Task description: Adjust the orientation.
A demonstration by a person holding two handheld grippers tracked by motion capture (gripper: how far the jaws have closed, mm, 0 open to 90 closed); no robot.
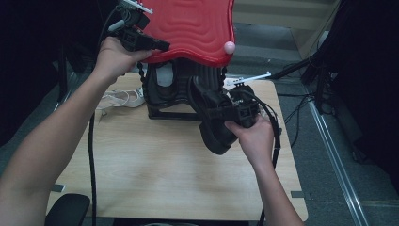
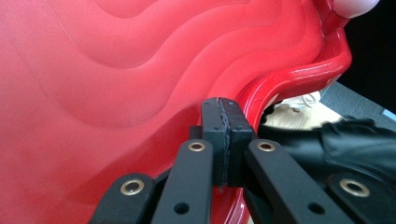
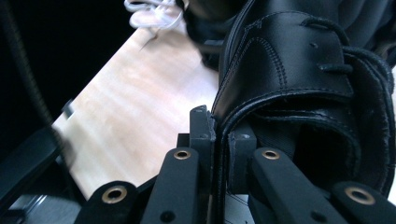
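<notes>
A red wavy plastic lid (image 1: 193,28) is held tilted up over a black case (image 1: 164,89) at the table's far side. My left gripper (image 1: 157,45) is shut on the lid's left rim; in the left gripper view the pads (image 2: 226,135) press together at the red rim (image 2: 116,70). My right gripper (image 1: 225,109) holds a black leather lace-up shoe (image 1: 214,122) above the table, in front of the case. In the right gripper view its jaws (image 3: 222,135) pinch the shoe's (image 3: 289,60) collar edge.
A pink knob (image 1: 229,47) sits on the lid's near right corner. White cord (image 1: 120,99) lies left of the case. The wooden table (image 1: 155,165) has bare room in front. A black cable (image 1: 91,155) runs along the left edge, and a dark object (image 1: 68,209) sits at the near left corner.
</notes>
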